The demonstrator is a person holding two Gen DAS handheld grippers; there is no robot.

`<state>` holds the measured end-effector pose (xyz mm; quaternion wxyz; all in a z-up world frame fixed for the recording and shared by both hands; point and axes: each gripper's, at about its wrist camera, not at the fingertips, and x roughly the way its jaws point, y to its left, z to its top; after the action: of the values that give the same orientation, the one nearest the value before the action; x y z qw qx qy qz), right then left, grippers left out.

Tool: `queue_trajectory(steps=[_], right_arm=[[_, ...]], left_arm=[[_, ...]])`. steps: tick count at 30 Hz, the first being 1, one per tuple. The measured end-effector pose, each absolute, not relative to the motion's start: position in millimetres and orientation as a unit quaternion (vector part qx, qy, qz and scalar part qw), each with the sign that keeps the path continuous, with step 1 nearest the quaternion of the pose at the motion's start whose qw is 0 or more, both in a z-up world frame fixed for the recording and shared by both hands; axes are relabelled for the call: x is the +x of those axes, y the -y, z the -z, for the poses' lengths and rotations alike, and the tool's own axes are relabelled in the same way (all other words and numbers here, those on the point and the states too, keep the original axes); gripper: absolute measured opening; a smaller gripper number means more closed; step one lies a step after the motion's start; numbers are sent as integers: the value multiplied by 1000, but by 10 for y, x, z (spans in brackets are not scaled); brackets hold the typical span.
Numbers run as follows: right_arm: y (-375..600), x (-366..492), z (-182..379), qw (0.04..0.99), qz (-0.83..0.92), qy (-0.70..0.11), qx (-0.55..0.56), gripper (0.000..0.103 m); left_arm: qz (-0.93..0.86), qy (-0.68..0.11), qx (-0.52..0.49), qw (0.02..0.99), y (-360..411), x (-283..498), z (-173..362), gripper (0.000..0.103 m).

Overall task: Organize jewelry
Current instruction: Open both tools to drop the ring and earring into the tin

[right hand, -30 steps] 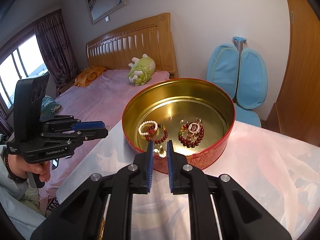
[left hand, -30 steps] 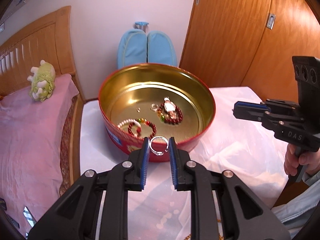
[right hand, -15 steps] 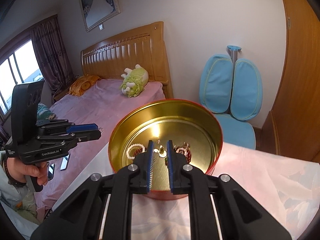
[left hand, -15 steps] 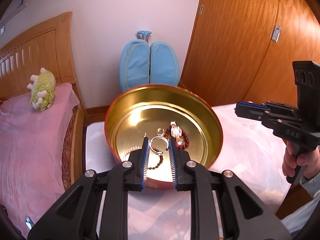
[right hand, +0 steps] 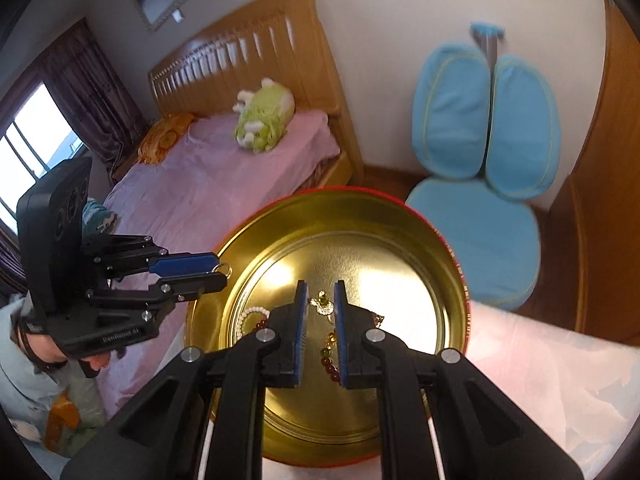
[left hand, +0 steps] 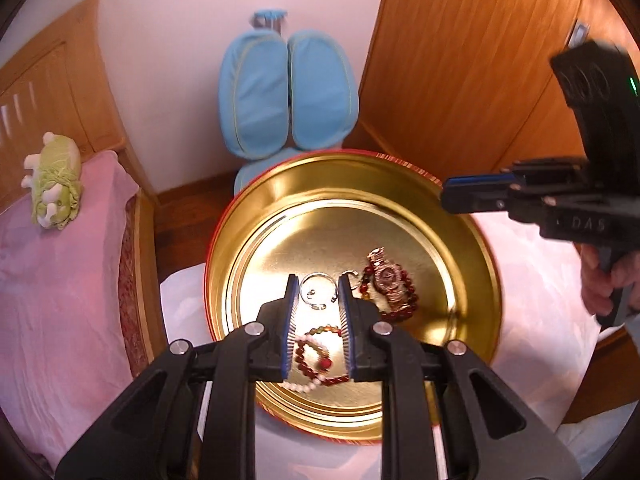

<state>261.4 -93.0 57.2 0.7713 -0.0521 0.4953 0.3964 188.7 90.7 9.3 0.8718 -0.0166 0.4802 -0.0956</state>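
- A wooden-framed bed with a pink sheet (right hand: 224, 184) lies left of the table, a green cabbage-shaped plush toy (right hand: 262, 118) on it near the slatted headboard.
- A pale blue padded chair (right hand: 486, 168) stands against the white wall, beside an orange-brown wooden wardrobe door (left hand: 460, 60).
- A table under a white, faintly patterned cloth (left hand: 536, 288) carries a round tin, red outside and gold inside (left hand: 472, 248).
- On the tin's floor lie a dark red bead bracelet with a small jewelled watch (left hand: 390, 284) across it, and a white-and-red bead bracelet (left hand: 316, 350) closer to the near wall.
- The left gripper (left hand: 318, 294) hangs over the tin, its blue-padded jaws pinching a silver ring-shaped hoop (left hand: 317, 291) at its two sides.
- The right gripper (right hand: 320, 300) also hangs over the tin, jaws drawn close on a small gold ornament with a green stone (right hand: 322, 304); it is blurred, so probably an earring or pendant.
- A hand (left hand: 600, 280) grips the right gripper's handle at the left view's edge.
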Motion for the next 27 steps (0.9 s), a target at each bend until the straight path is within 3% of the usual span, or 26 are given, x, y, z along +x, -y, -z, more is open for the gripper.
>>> queue_trajectory(steps=[4, 11, 27], right_arm=[[765, 2908, -325, 735, -362, -572, -43, 14], [516, 3103, 38, 703, -322, -626, -103, 14], [431, 3080, 199, 687, -316, -642, -126, 14]], left_arm=[[96, -527, 18, 844, -818, 2147, 102, 20], [105, -577, 46, 808, -692, 2423, 379, 20], [101, -588, 48, 801, -703, 2469, 476, 20]])
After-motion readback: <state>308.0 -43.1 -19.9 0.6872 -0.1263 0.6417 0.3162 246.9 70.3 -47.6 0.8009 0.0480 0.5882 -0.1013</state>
